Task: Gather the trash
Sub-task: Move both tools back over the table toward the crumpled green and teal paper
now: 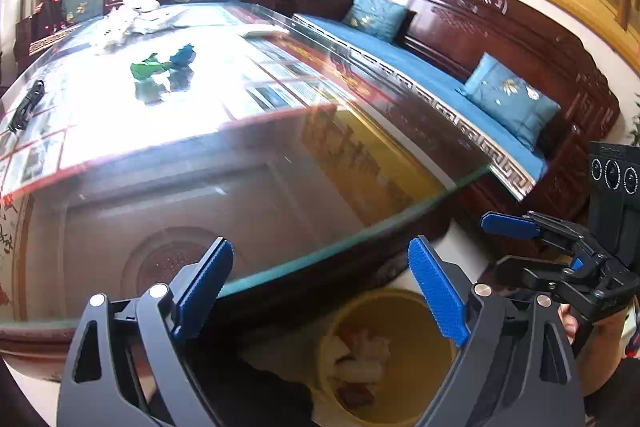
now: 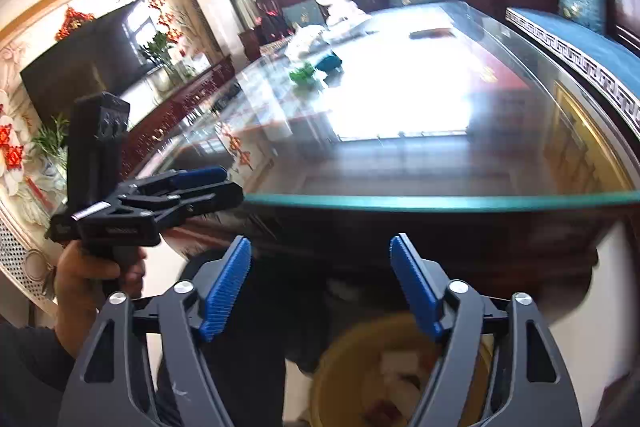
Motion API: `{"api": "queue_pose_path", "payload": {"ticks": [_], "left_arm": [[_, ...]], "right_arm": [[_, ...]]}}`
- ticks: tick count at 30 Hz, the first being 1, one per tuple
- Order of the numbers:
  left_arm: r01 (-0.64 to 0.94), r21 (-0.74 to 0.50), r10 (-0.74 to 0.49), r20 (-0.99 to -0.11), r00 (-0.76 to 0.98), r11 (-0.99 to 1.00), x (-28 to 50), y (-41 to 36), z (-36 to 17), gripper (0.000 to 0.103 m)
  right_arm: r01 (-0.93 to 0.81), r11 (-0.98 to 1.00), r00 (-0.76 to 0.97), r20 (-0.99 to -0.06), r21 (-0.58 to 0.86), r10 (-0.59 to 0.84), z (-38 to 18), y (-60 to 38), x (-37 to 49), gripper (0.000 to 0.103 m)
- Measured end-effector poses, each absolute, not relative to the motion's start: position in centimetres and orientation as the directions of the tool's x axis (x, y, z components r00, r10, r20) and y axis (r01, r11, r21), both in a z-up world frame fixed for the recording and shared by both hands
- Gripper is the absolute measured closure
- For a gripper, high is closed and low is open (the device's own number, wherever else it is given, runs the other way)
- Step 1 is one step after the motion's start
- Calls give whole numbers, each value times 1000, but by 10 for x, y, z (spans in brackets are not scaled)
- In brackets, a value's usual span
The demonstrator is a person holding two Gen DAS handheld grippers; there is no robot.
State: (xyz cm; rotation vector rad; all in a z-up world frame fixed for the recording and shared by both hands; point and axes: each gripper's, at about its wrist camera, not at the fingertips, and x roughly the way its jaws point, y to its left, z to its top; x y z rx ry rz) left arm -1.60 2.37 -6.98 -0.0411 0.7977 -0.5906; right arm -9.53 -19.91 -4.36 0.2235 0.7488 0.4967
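text: none I can read | label on my left tongs (image 2: 160, 203): white sticker, print too small and blurred | marks under table (image 1: 120, 187) glass at left edge: red, cut off, illegible

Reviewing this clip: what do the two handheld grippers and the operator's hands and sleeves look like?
The left gripper and right gripper match: dark grey angular frames with triangular cut-outs, silver round pivot pins, and bright blue ribbed finger pads. Each carries a black upright block behind it, the right one showing three round lenses. Bare hands grip black handles; dark sleeves. No cables visible.
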Motion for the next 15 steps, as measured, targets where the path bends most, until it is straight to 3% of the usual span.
{"api": "queue_pose_path", "payload": {"ticks": [7,15], "left_arm": [[442,-208,-460,-654,601,872,23,45,-57,8],[413,-203,-436,-660,612,888,65,65,-51,7]], "right_arm": [[-384,830,629,-544,403,556,-32,-177,-52,16],[-372,814,620,-534,446,576,-27,-163,-7,15]]}}
